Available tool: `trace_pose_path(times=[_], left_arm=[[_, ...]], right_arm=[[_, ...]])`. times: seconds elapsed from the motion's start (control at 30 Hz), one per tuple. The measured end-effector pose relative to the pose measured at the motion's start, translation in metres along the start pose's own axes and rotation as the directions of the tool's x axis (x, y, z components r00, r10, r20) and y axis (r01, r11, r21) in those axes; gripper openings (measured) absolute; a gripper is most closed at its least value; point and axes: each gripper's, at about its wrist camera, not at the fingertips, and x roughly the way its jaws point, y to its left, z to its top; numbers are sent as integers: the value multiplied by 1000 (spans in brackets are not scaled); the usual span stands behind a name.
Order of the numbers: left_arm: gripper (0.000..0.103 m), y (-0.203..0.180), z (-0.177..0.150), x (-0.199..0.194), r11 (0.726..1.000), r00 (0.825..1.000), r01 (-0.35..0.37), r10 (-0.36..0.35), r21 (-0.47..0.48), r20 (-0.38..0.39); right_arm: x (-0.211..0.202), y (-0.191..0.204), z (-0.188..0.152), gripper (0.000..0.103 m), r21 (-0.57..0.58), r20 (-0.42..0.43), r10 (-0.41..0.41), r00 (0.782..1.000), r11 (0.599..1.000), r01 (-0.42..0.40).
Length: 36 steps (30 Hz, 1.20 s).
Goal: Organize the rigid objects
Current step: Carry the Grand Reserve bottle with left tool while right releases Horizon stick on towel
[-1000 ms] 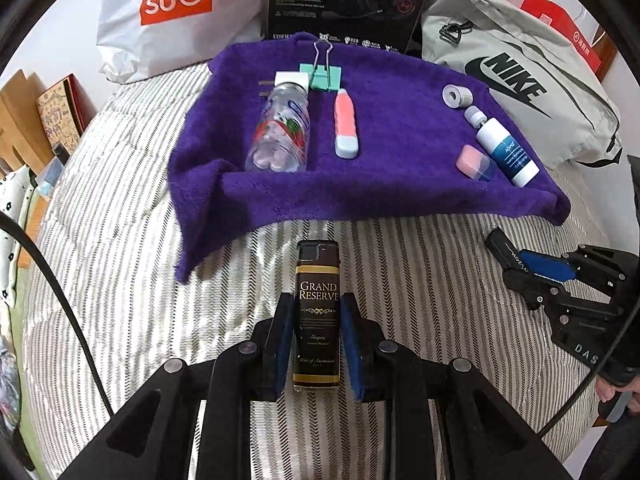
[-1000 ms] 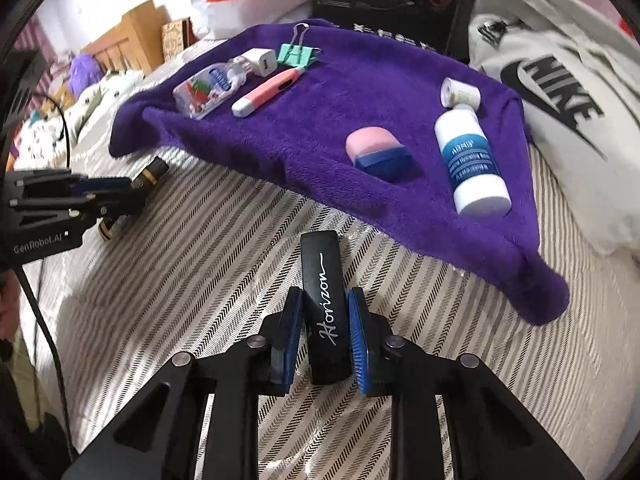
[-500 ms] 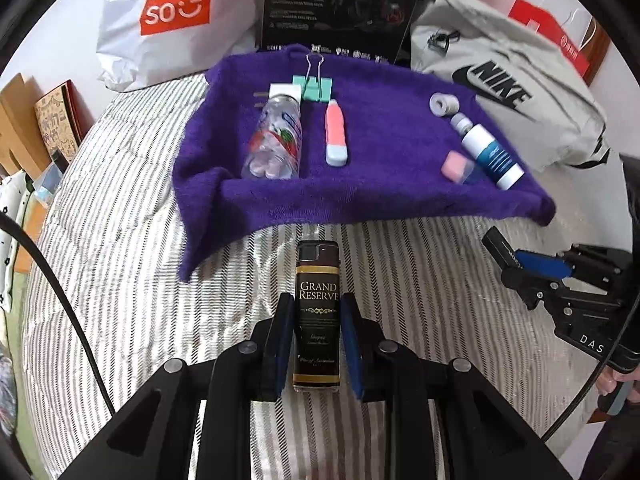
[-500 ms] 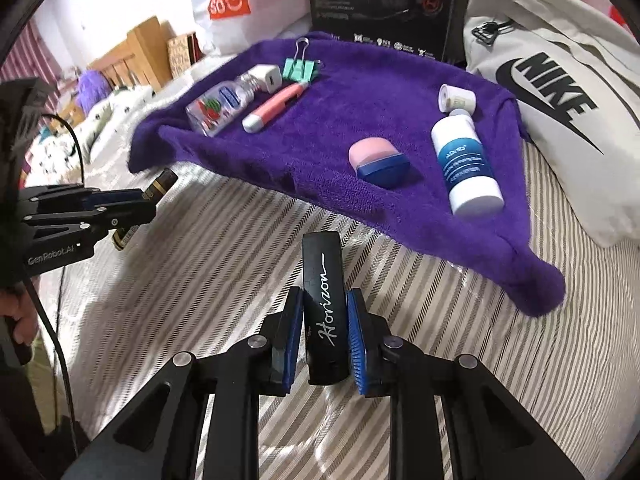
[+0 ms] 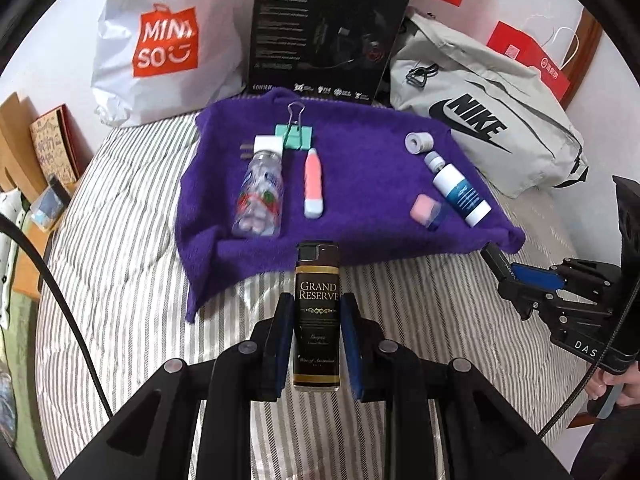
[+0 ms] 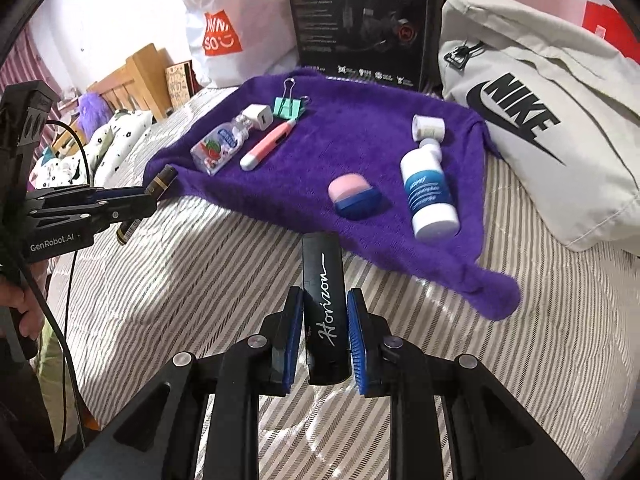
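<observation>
My left gripper is shut on a dark "Grand Reserve" bottle, held above the striped bed just in front of the purple towel. My right gripper is shut on a black "Horizon" case, also short of the towel. On the towel lie a clear bottle, a pink thermometer, a green binder clip, a pink-and-blue eraser, a white-and-blue bottle and a small tape roll.
A Miniso bag, a black headset box and a grey Nike bag line the wall behind the towel. Red gift bags stand at the back right. Striped bedding surrounds the towel. A wooden headboard and pillows are at left.
Both grippers have risen and pulled back a little from the towel, so its items look smaller and farther. Each still holds its object.
</observation>
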Motion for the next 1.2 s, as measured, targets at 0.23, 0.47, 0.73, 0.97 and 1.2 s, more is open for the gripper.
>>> trace_pose_path(times=[0.23, 0.47, 0.73, 0.97, 1.2], left_arm=[[23, -9, 23, 7, 1000, 1000, 19, -19, 25, 0], [23, -12, 46, 20, 999, 1000, 21, -21, 39, -4], [23, -6, 65, 36, 999, 1000, 22, -21, 30, -13], [23, 1, 79, 51, 1000, 1000, 20, -20, 21, -23], [23, 5, 90, 63, 999, 999, 26, -25, 26, -34]], right_arm=[[-1, -10, 18, 22, 17, 17, 4, 1000, 1000, -4], [4, -22, 47, 22, 29, 33, 1, 999, 1000, -2], [36, -36, 92, 22, 45, 34, -30, 999, 999, 28], [85, -41, 118, 22, 49, -25, -44, 999, 998, 46], [114, -39, 125, 22, 17, -65, -65, 996, 998, 67]])
